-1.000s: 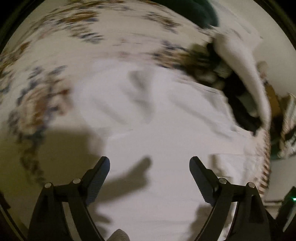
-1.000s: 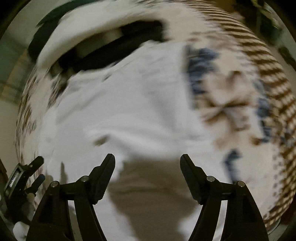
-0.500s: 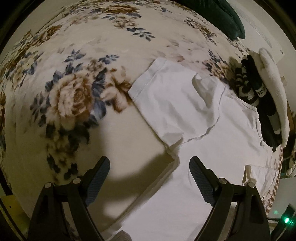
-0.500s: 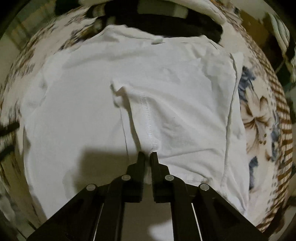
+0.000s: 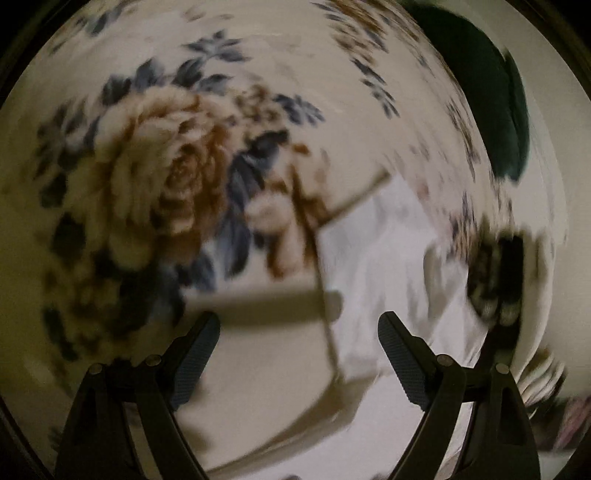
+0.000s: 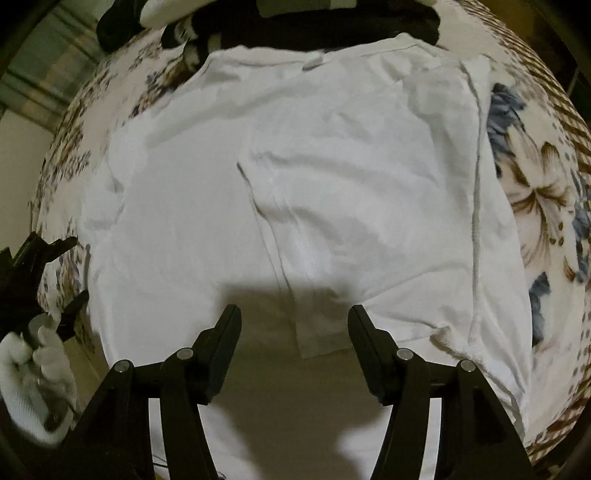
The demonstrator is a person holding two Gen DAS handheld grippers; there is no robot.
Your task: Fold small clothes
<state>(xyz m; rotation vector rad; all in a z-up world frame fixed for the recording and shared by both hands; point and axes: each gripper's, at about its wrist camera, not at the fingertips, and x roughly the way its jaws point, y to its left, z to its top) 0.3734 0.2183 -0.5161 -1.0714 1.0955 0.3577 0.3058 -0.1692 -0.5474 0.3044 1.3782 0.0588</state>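
Observation:
A white T-shirt lies flat on a floral blanket, its right sleeve folded in over the body with the sleeve hem lying between my fingers. My right gripper is open and empty just above that hem. In the blurred left wrist view, the shirt's left sleeve lies ahead and to the right of my left gripper, which is open and empty over the blanket.
Black-and-white striped clothes lie beyond the shirt's collar; they also show in the left wrist view. A dark green cushion sits at the back. The other gripper and a white-gloved hand are at the left edge.
My right gripper has opened and let go of the folded sleeve, which now lies on the shirt. My left gripper has swung left, so the shirt sits further right in its view.

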